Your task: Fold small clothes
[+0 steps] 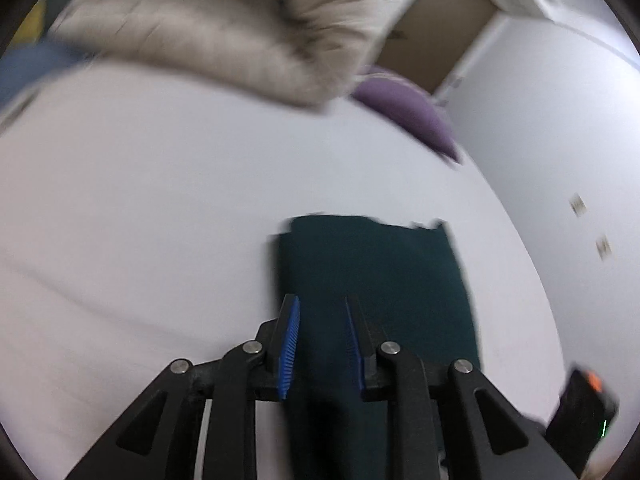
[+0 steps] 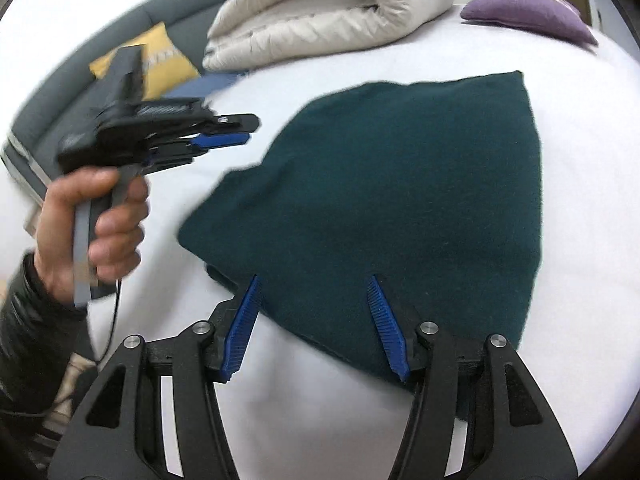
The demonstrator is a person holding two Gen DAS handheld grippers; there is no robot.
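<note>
Both tongs, the left tongs [image 2: 224, 130] narrowly apart and the right tongs [image 2: 316, 320] wide apart, hold nothing above the dark green cloth [image 2: 384, 200] folded mid-bed [image 2: 580, 300], so careless grabbing may catch one layer and undo it.

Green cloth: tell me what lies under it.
The green cloth lies flat on the white bed sheet, which shows all around it. Its near edge looks doubled, so layers are folded beneath. Whatever else it covers cannot be seen.
</note>
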